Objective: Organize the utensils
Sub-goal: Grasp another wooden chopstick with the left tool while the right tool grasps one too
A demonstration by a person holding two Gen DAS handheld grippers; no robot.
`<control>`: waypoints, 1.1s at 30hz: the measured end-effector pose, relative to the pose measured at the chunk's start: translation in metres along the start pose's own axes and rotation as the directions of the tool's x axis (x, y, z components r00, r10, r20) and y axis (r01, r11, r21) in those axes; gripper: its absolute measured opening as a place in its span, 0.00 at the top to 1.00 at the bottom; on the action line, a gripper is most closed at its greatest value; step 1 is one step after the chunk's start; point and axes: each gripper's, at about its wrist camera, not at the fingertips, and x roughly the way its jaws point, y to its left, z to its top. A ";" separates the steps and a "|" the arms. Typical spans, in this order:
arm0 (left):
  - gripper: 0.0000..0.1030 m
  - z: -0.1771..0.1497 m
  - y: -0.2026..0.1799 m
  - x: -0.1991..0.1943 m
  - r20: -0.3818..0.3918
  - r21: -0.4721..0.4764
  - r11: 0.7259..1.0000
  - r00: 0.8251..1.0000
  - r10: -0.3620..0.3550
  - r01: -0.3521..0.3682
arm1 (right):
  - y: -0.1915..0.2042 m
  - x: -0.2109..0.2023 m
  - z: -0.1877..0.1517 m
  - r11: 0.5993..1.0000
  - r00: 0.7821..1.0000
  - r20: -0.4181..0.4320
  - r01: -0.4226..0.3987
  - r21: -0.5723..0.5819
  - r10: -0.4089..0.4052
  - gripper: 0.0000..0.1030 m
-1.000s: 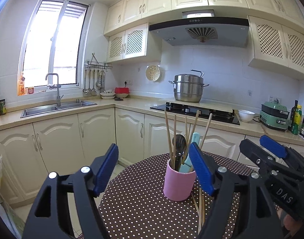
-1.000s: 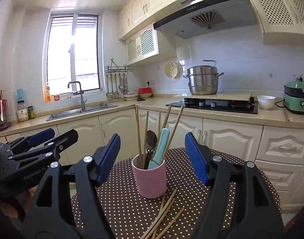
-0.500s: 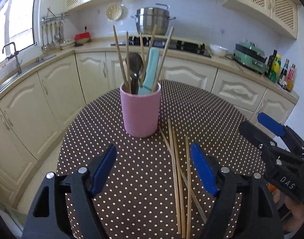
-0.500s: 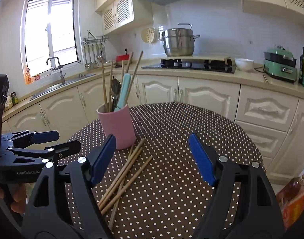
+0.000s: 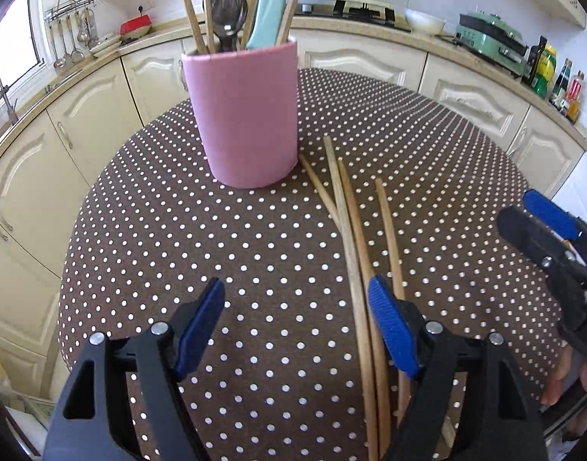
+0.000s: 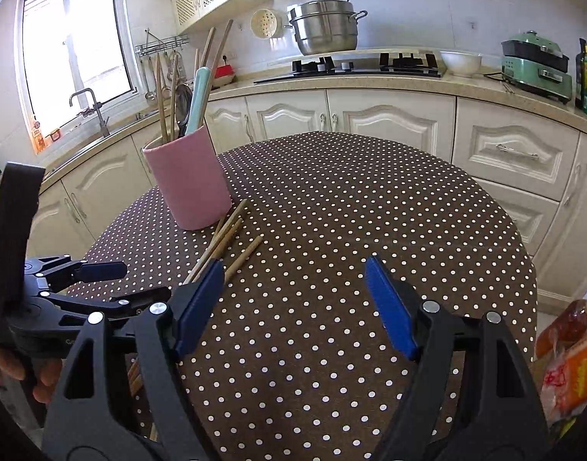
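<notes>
A pink cup (image 5: 244, 115) stands on the dotted round table (image 5: 178, 238) and holds several chopsticks, a metal spoon and a pale blue utensil. It also shows in the right wrist view (image 6: 188, 180). Several loose wooden chopsticks (image 5: 353, 246) lie on the cloth to the right of the cup, also seen in the right wrist view (image 6: 226, 244). My left gripper (image 5: 295, 322) is open and empty, low over the table, its right finger beside the chopsticks. My right gripper (image 6: 293, 303) is open and empty to the right of the chopsticks.
Cream cabinets and a counter ring the table, with a sink (image 6: 90, 115) at left, a hob with a steel pot (image 6: 326, 30), a white bowl (image 6: 460, 63) and a green appliance (image 6: 535, 65). Bottles (image 5: 551, 77) stand at right. A bag (image 6: 570, 361) sits beside the table.
Both grippers have tilted down and come closer to the table. The left one has moved in toward the loose chopsticks. Both stay open.
</notes>
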 end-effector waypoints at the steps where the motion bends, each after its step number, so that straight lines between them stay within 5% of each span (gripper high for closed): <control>1: 0.27 0.001 0.000 0.003 -0.005 0.000 1.000 1.000 0.005 -0.005 | 0.000 0.001 0.000 1.000 1.000 -0.002 -0.001 0.000 0.001 0.27; 13: 0.29 0.019 -0.012 0.026 -0.047 0.048 0.996 0.996 0.081 -0.079 | -0.004 0.011 -0.003 1.000 0.999 -0.042 -0.011 0.021 0.012 0.27; 19: 0.85 0.025 -0.011 0.024 -0.043 0.004 1.000 0.999 0.011 -0.010 | -0.004 0.015 -0.003 1.000 0.998 -0.066 -0.010 0.018 0.012 0.27; 21: 0.95 0.023 -0.007 0.023 -0.043 -0.019 1.000 0.999 0.000 -0.001 | -0.002 0.018 -0.002 1.000 0.997 -0.080 -0.007 0.005 0.008 0.27; 27: 0.94 -0.001 0.011 0.006 -0.044 -0.110 0.993 0.997 -0.055 0.050 | 0.019 0.031 -0.001 0.998 0.989 -0.148 -0.001 -0.063 -0.008 0.27; 33: 0.94 -0.029 0.024 -0.013 -0.037 -0.183 0.983 0.999 -0.035 0.027 | 0.046 0.055 0.002 0.992 0.969 -0.244 -0.002 -0.127 -0.030 0.27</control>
